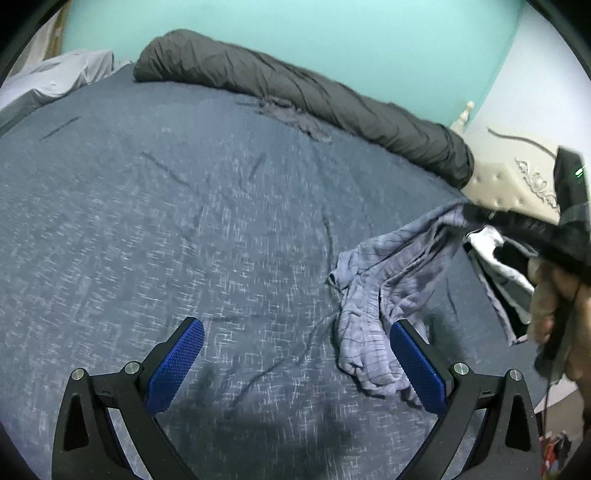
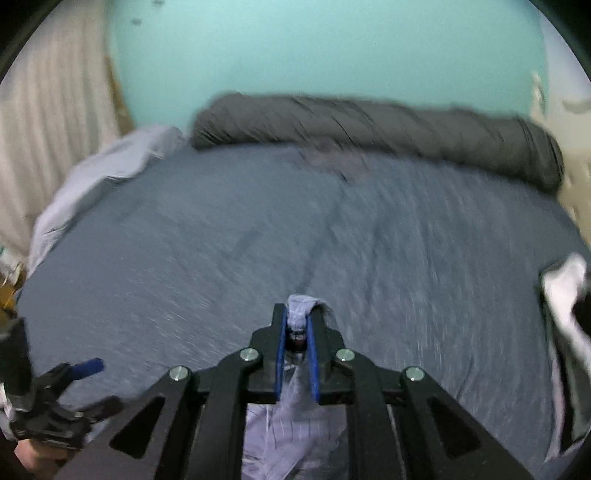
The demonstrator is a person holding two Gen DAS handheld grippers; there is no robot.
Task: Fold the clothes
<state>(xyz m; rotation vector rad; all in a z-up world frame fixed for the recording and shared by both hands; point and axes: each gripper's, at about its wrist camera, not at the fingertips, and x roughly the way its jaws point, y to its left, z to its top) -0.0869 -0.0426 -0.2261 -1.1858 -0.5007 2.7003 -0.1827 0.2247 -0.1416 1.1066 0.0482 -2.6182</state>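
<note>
Garment, pale blue checked [image 1: 373,317]: crumpled on the bed [image 1: 166,221], one edge pinched in my right claw [image 2: 298,325]. Left claw [image 1: 295,365] spread, holding nothing. No fold visible; folding remains. Rolled grey duvet [image 1: 295,96] lies along the turquoise wall [image 1: 332,33].

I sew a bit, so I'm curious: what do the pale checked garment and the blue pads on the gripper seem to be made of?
The checked garment looks like thin woven cloth, perhaps cotton: matte, finely lined, heavily crumpled. The blue pads on the left gripper look like moulded rubber or plastic, judging by their fine grid texture; which one is unclear.
</note>
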